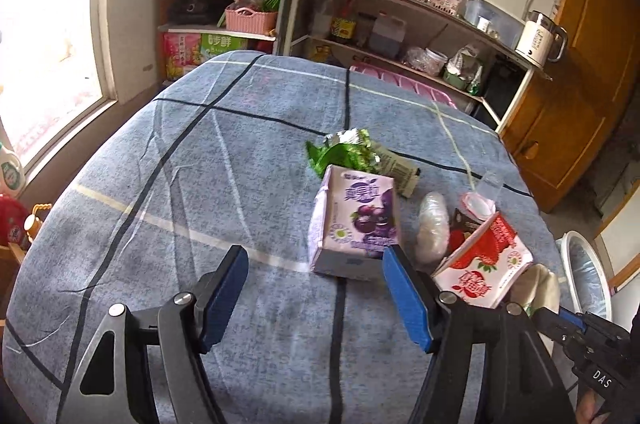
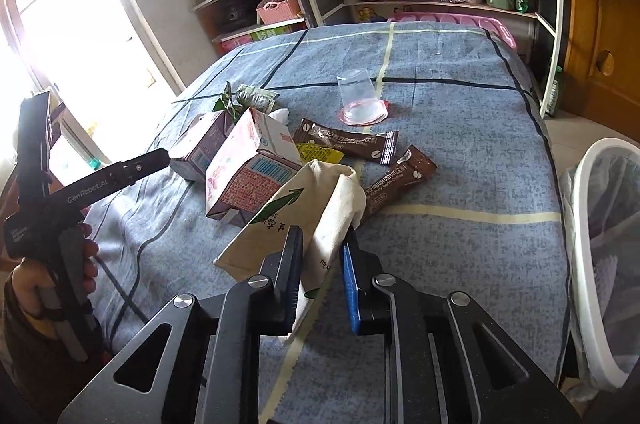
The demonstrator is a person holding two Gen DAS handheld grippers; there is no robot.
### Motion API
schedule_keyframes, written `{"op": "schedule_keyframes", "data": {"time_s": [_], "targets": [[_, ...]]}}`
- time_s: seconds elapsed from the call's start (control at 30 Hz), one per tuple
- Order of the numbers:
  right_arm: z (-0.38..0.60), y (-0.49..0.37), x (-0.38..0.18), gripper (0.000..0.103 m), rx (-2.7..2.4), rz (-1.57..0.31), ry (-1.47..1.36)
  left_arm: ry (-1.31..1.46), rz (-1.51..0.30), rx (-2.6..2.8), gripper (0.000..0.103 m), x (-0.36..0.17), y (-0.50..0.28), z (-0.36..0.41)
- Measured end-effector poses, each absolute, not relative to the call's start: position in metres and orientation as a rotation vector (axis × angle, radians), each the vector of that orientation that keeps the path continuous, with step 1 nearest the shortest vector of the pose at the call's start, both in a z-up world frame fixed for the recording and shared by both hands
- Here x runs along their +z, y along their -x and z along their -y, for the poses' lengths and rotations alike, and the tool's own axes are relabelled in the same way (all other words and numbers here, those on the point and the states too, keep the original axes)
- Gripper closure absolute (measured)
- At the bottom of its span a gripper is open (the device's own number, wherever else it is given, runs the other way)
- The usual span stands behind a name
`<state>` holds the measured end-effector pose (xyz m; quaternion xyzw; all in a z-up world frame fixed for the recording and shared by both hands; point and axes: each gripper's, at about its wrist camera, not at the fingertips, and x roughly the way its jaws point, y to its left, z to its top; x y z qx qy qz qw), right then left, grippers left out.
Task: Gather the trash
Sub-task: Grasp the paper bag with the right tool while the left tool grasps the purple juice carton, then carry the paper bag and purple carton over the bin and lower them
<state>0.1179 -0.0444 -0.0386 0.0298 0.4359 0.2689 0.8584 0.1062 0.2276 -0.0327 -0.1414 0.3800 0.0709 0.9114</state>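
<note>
Trash lies on the blue checked tablecloth. My left gripper is open, its right pad beside the near corner of a purple drink carton; nothing is between the pads. To the right of it lies a red strawberry carton. My right gripper is shut on a crumpled cream paper bag with a green arrow, pinched between the pads. In the right wrist view the left gripper points at the purple carton from the left.
Two brown coffee sachets, a yellow sachet, a green wrapper and an upturned clear cup lie further back. A white-rimmed bin with a liner stands off the table's right edge. Shelves line the far wall.
</note>
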Motion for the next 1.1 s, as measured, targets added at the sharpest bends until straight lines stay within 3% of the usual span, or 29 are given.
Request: {"op": "schedule_keyframes", "data": {"time_s": [0.47, 0.67, 1.1], "targets": [[0.052, -0.117, -0.04, 0.085, 0.556, -0.913, -0.09, 0.237, -0.862, 0.134, 0.032, -0.049, -0.15, -0.216], [0.053, -0.118, -0.04, 0.085, 0.555, -0.914, -0.1, 0.232, -0.869, 0.135, 0.046, -0.053, -0.152, -0.216], [0.062, -0.116, -0.036, 0.086, 0.558, -0.895, -0.127, 0.23, -0.81, 0.133, 0.046, -0.033, -0.131, -0.212]]}}
